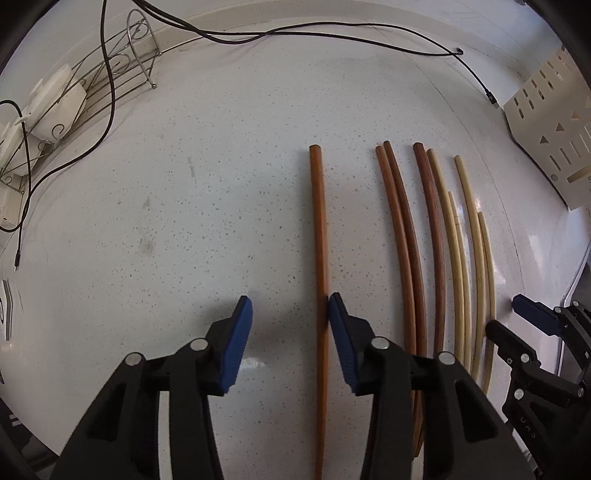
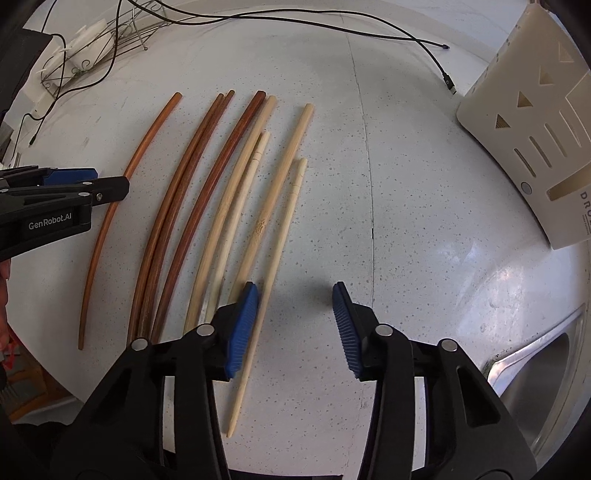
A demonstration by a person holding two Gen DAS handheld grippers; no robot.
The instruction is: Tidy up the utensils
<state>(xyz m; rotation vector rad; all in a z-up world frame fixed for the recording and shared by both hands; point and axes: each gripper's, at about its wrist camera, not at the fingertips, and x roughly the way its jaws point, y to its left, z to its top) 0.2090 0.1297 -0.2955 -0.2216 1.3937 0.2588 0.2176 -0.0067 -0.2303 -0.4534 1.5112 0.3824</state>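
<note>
Several chopsticks lie side by side on the white speckled counter. A lone orange-brown chopstick (image 1: 320,236) lies apart at the left; it also shows in the right wrist view (image 2: 122,195). Three dark brown chopsticks (image 1: 402,236) and several pale bamboo chopsticks (image 1: 476,258) lie to its right. My left gripper (image 1: 290,314) is open and empty, its right pad touching the lone chopstick, which lies just outside the jaws. My right gripper (image 2: 295,306) is open and empty, its left pad over the rightmost pale chopstick (image 2: 273,258).
A cream perforated utensil holder (image 2: 535,147) lies at the right. A wire rack with white items (image 1: 74,96) sits at the far left. Black cables (image 1: 332,29) trail along the back. A steel sink edge (image 2: 535,369) is at the lower right.
</note>
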